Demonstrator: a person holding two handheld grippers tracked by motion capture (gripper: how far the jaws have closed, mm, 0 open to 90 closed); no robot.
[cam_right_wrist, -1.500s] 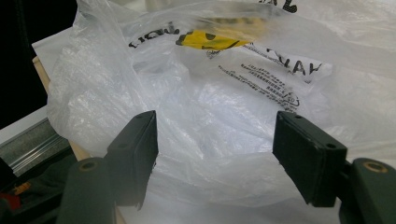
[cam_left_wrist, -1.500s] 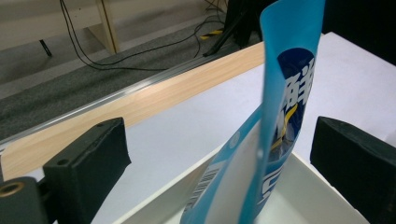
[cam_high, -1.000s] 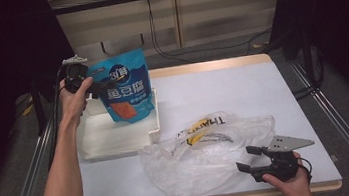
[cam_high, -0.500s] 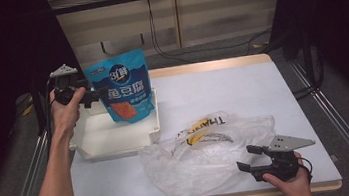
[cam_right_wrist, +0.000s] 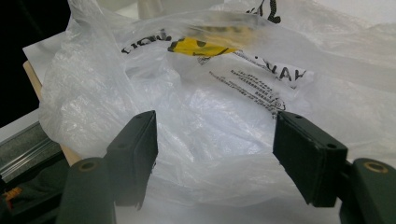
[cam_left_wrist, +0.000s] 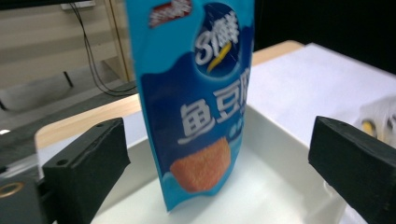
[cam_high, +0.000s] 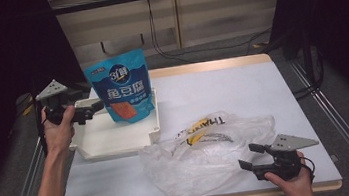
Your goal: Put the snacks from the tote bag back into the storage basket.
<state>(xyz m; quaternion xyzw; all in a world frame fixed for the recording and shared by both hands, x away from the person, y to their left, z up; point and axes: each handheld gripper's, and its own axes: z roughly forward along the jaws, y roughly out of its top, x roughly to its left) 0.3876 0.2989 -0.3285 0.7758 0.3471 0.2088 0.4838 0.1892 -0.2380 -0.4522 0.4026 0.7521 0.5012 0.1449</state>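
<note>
— Bag first, nearest the person: where does it lie from the right gripper (cam_high: 256,156)?

— Plastic bag (cam_high: 204,150) sits at ten o'clock of it, just beyond the spread jaws; nothing pinched.

— And farther off?

— Blue pouch (cam_high: 123,86) stands upright in the white tray (cam_high: 112,141), long axis vertical, at three o'clock of the left gripper (cam_high: 94,108); jaws spread wide, apart from it; left is nearer.

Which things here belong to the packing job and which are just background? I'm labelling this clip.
In the job: blue snack pouch, white tray, plastic bag, left gripper, right gripper.
Just about: wall cables, table frame rail.
</note>
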